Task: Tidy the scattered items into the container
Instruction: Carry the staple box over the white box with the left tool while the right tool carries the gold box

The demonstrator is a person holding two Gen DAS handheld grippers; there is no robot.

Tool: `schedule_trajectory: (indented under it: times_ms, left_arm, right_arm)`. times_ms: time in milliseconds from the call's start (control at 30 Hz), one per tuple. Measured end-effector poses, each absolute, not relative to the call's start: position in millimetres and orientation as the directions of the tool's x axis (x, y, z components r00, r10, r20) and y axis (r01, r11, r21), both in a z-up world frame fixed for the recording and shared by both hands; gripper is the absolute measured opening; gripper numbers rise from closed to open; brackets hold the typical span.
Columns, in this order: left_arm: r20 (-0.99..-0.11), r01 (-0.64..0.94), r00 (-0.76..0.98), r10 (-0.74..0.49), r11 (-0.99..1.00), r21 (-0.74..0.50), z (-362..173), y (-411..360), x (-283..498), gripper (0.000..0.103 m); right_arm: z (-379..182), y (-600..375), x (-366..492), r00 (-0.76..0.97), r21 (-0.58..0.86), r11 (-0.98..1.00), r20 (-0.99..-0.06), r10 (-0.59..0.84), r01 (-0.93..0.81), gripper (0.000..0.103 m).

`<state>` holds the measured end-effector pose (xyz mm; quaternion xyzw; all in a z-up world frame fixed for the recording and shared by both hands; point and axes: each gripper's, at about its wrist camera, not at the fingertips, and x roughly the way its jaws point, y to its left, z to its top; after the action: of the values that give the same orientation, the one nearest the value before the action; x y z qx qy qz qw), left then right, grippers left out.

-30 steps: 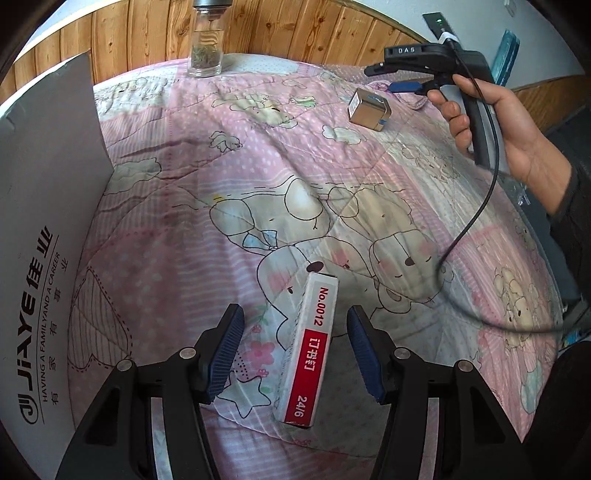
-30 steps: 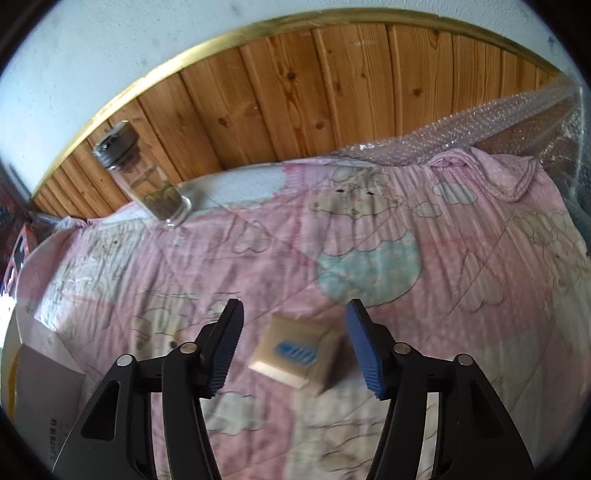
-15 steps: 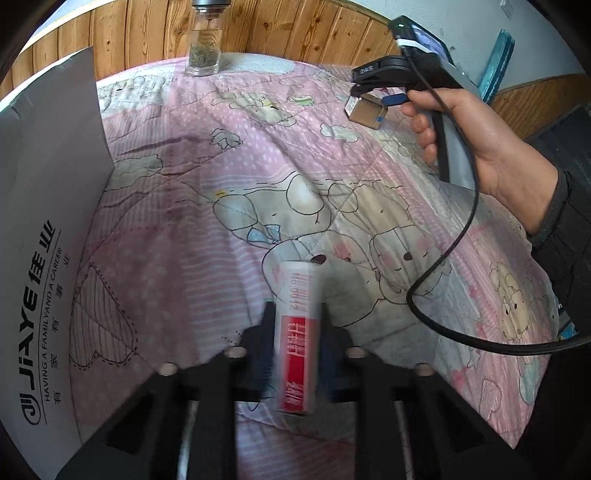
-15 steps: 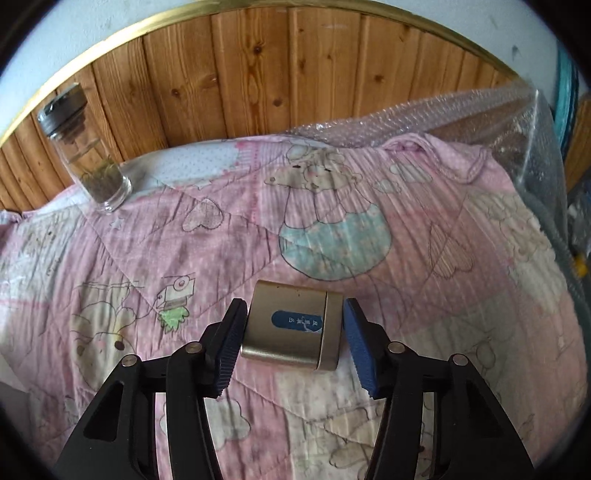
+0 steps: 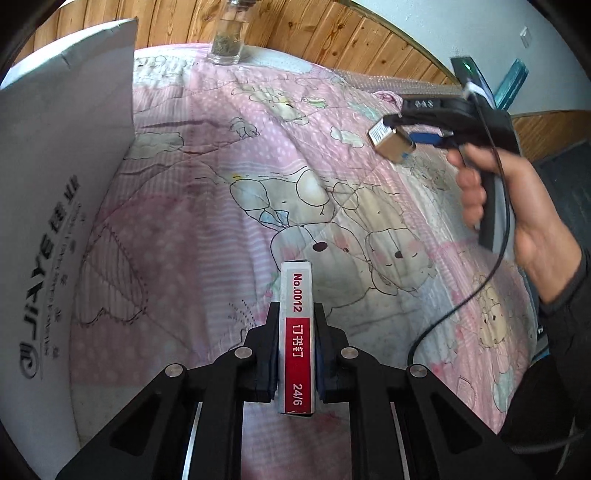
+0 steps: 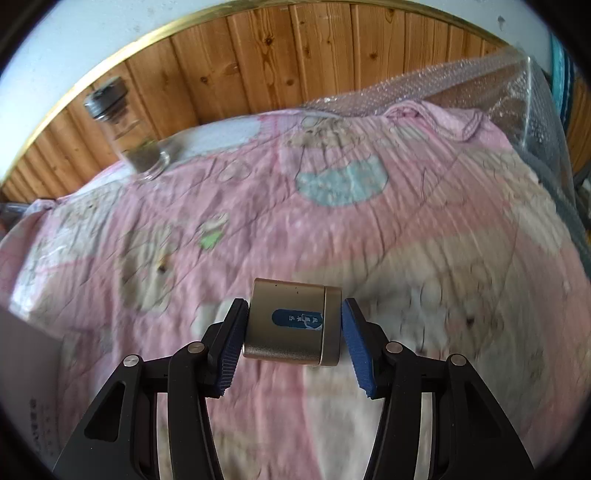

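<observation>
Setting: bed against wood-panelled wall, daylight.
Bed (image 5: 207, 206) covered by pink cartoon-print quilt (image 6: 388, 236). Vertical pine panelling (image 6: 266, 62) with gold trim below a pale wall (image 5: 461, 26). Bubble wrap (image 6: 491, 85) bunched at far right edge of bed.

A glass jar (image 5: 228, 35) with dried stuff inside is parked at the bed's (image 5: 207, 155) far edge, backed by wood panelling (image 6: 280, 55); bubble wrap (image 6: 480, 85) is bunched at the far right corner.
</observation>
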<state>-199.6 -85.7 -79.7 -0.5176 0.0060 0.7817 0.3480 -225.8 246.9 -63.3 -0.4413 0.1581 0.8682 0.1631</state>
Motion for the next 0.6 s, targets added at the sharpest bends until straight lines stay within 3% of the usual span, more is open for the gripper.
schedule_trajectory:
  times_ms: [600]
  left_arm:
    - [-0.854,-0.531,-0.312,0.417,-0.821,-0.207,-30.5,-102.1,-158.6,0.015]
  right_arm:
    - [-46.7,161.8,-118.0,-0.580,0.220,-0.919,-0.815,0.012,-0.329,0.054]
